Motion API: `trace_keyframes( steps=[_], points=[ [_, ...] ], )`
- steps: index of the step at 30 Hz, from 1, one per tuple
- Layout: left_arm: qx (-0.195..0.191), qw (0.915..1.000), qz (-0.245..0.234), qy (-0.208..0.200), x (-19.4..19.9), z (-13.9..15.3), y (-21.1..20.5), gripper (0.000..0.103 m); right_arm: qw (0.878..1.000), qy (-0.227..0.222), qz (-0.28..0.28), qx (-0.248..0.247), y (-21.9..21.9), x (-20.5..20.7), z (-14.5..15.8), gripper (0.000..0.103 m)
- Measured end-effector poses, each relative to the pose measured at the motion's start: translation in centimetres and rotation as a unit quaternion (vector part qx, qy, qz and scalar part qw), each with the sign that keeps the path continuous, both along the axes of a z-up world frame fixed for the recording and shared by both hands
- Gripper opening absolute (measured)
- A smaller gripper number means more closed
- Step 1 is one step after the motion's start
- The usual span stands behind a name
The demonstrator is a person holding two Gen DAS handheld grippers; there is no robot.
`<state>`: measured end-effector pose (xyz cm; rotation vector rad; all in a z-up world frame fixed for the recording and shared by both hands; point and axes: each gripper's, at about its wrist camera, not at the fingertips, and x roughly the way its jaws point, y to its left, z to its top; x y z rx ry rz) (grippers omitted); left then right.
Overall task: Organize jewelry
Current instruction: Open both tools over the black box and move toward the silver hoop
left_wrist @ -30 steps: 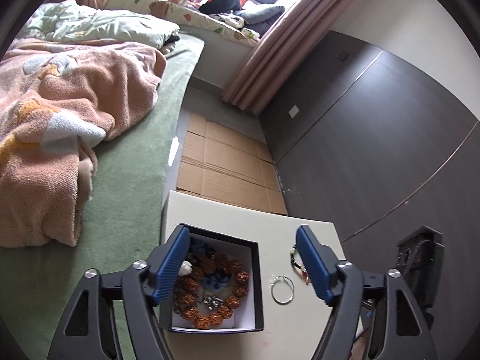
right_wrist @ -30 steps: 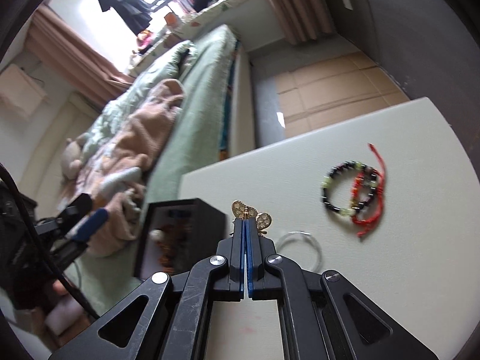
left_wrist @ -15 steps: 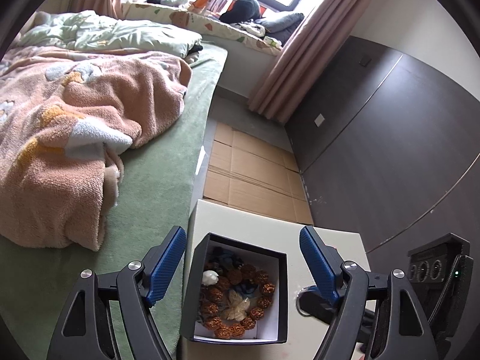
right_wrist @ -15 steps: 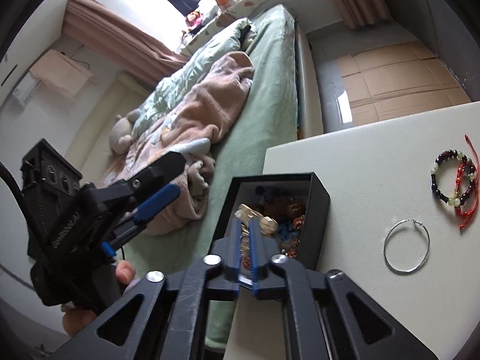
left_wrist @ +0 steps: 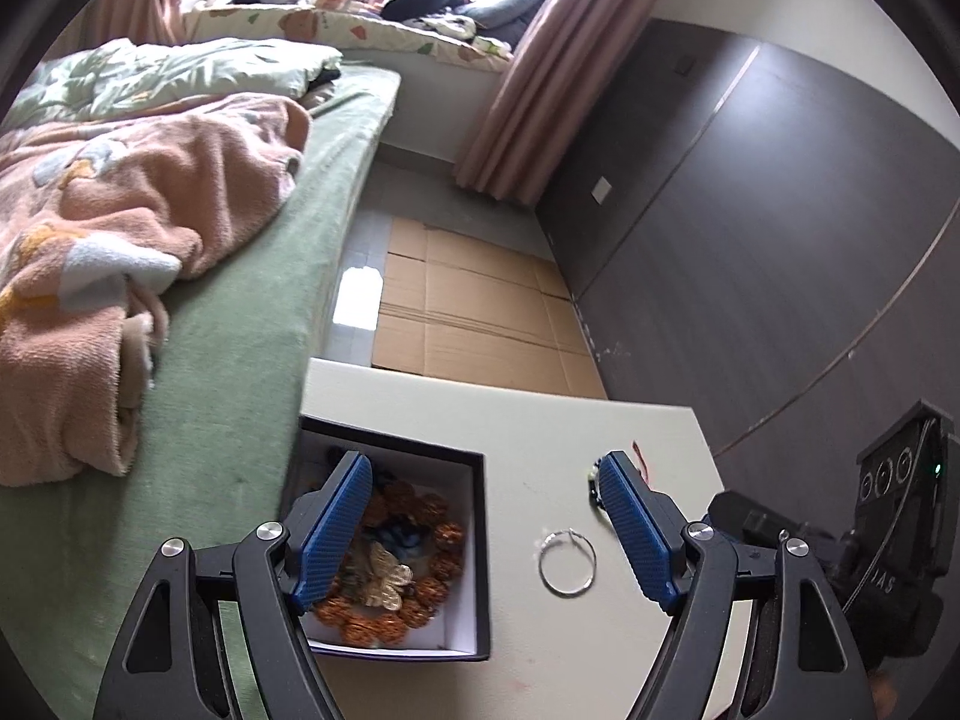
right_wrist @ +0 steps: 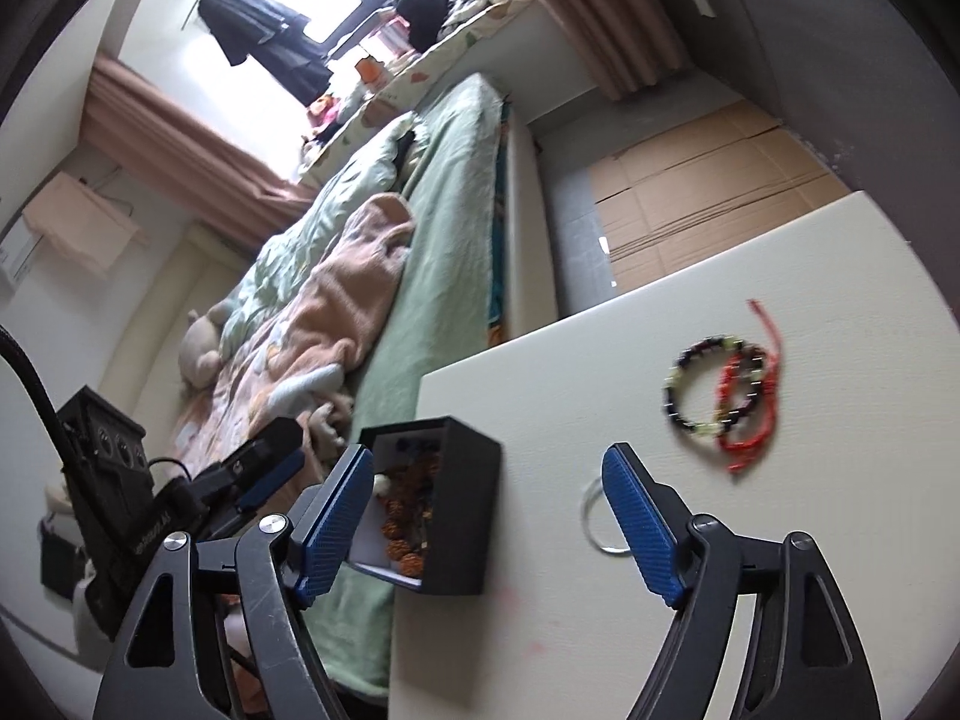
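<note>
A black jewelry box [left_wrist: 483,552] [right_wrist: 465,516] stands at the left edge of the white table [left_wrist: 540,420] [right_wrist: 540,600]. Inside lie an orange bead bracelet [left_wrist: 432,588], blue pieces and a gold butterfly clip [left_wrist: 387,582]. A silver hoop [left_wrist: 567,561] [right_wrist: 591,519] lies right of the box. Farther off lie a dark bead bracelet [right_wrist: 690,387] and a red cord bracelet [right_wrist: 753,414]. My left gripper [left_wrist: 486,531] hangs open above the box's right wall. My right gripper [right_wrist: 486,519], jaws opening, holds nothing and hovers over the box's right side.
A bed [left_wrist: 240,330] with a green sheet and a peach blanket [left_wrist: 120,210] runs along the table's left. Flattened cardboard [left_wrist: 480,312] covers the floor beyond the table. A dark wall [left_wrist: 750,210] stands to the right. The right gripper's body [left_wrist: 870,540] shows at the left view's right edge.
The right gripper carried the gold butterfly clip from the table to the box, opened, and the clip now lies inside. The left gripper's view shifted sideways and back, ending with the box under its left finger.
</note>
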<state>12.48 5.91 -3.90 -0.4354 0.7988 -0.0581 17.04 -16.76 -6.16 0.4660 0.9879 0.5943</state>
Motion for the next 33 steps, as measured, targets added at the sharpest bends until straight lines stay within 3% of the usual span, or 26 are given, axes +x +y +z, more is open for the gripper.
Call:
trace_keyframes(
  steps=[7, 12, 15, 18, 21, 26, 33],
  points=[
    [0.068, 0.9956, -0.064, 0.01, 1.1, -1.2, -5.8, 0.079, 0.999, 0.021, -0.035, -0.012, -3.7, 0.2, -0.3, 0.079],
    [0.029, 0.9943, -0.094, 0.041, 2.4, -2.7, -8.0, 0.078, 0.997, 0.042, -0.062, -0.016, -6.2, 0.6, -1.0, 0.079],
    [0.016, 0.992, -0.1, 0.075, 3.4, -3.7, -9.3, 0.067, 0.995, 0.049, -0.082, -0.02, -7.9, 0.9, -1.1, 0.079],
    [-0.017, 0.9876, -0.091, 0.127, 4.8, -5.5, -9.9, 0.051, 0.994, 0.046, -0.095, -0.026, -9.3, 1.3, -0.7, 0.079],
    [-0.021, 0.9836, -0.077, 0.162, 5.4, -6.7, -10.7, 0.035, 0.992, 0.051, -0.114, -0.022, -11.1, 1.5, -0.6, 0.079],
    [-0.012, 0.9811, -0.05, 0.187, 6.5, -7.5, -11.8, 0.033, 0.987, 0.07, -0.147, -0.017, -13.7, 1.8, -1.0, 0.079],
    [0.065, 0.9742, -0.019, 0.215, 7.5, -8.6, -13.8, 0.031, 0.984, 0.075, -0.159, -0.013, -15.6, 1.7, -1.0, 0.079]
  ],
)
